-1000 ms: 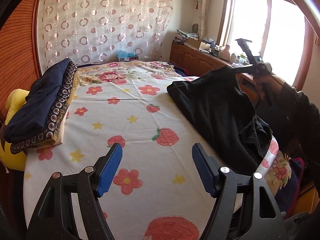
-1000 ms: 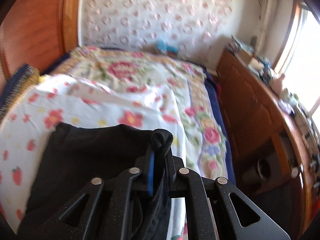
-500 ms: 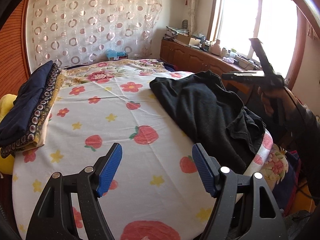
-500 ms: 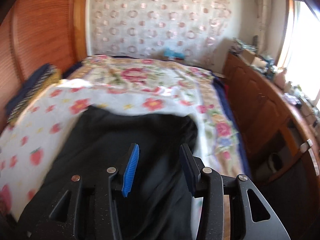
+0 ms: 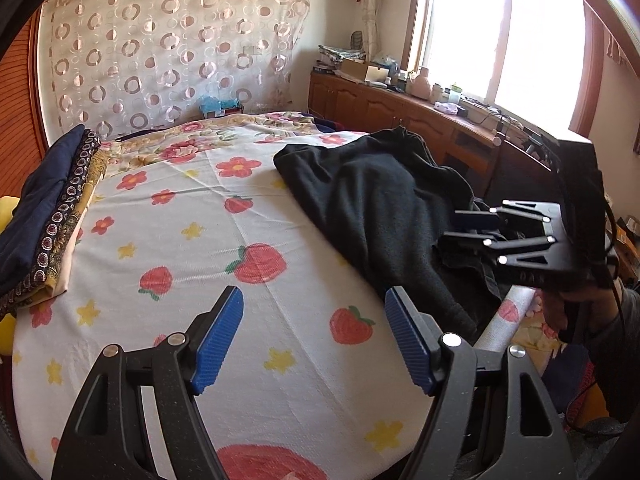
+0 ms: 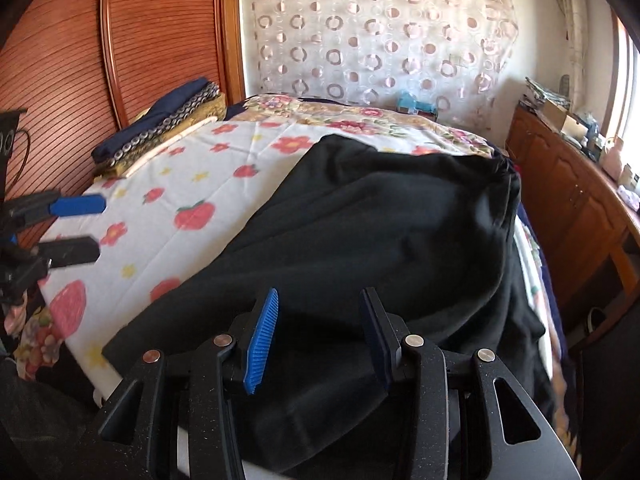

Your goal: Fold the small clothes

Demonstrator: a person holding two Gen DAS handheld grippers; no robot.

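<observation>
Having let go, right tool (image 6: 316, 336) lowered over black garment (image 6: 380, 220)

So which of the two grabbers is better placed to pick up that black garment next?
Probably the right hand-held gripper: it hangs open directly over the black garment. The left hand-held gripper, also open, is over bare bedsheet beside it.

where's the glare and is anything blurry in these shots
Left wrist view: the window is blown out white, fisheye bends the room's edges. Right wrist view: the black garment looks slightly soft, a sliver of bright window glares at right; the curtain is sharp.
</observation>
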